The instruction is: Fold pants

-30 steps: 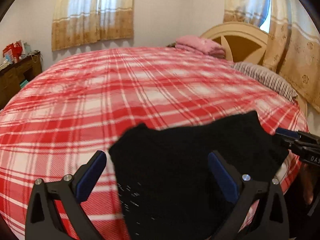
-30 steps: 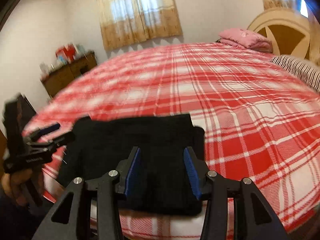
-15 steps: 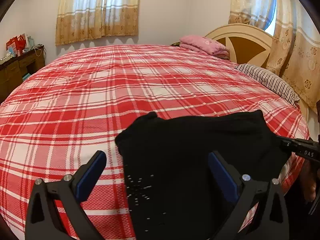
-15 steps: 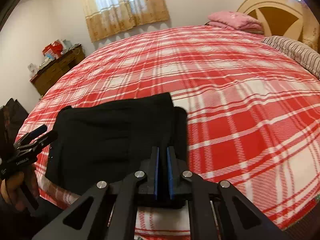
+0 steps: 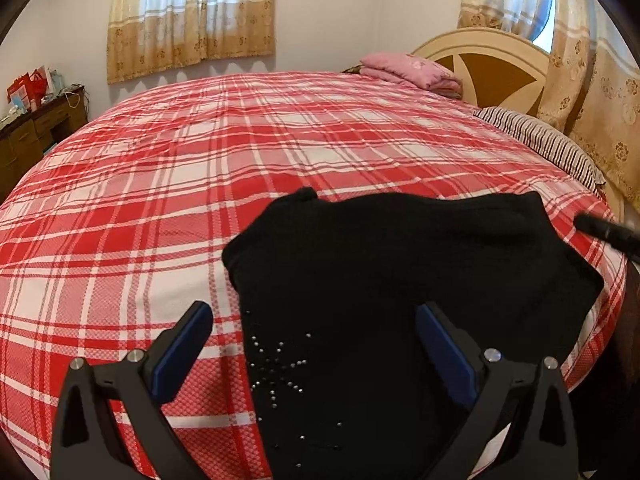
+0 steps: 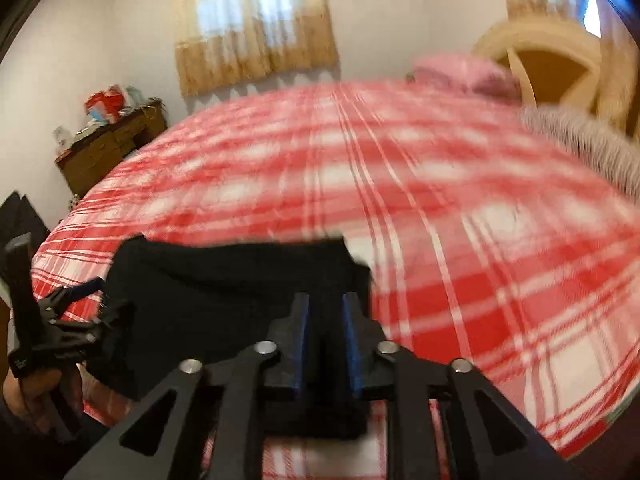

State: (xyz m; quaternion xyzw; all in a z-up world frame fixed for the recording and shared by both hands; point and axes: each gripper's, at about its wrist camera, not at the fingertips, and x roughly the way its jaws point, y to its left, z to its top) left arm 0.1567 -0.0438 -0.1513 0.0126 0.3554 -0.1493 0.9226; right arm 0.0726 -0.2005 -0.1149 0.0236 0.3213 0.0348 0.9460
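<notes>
Black pants (image 5: 400,280) with small silver studs lie folded at the near edge of the red plaid bed (image 5: 240,152). My left gripper (image 5: 316,344) is open, its blue-padded fingers (image 5: 180,348) spread wide over the pants' near part, holding nothing. In the right wrist view, my right gripper (image 6: 325,320) is shut on the right end of the pants (image 6: 224,280), cloth pinched between the blue pads. The left gripper (image 6: 76,312) shows at that view's left edge, beside the pants. The right gripper's tip (image 5: 608,232) shows at the left wrist view's right edge.
A pink folded blanket (image 5: 412,72) and a striped pillow (image 5: 540,140) lie at the far right by the cream headboard (image 5: 488,64). A wooden dresser (image 5: 36,124) with red bags stands at the left wall. Curtains hang behind. The right wrist view is blurred.
My right gripper closed from open onto the right end of the pants and is moving, blurring its view. My left gripper stayed open and drew back slightly from the pants.
</notes>
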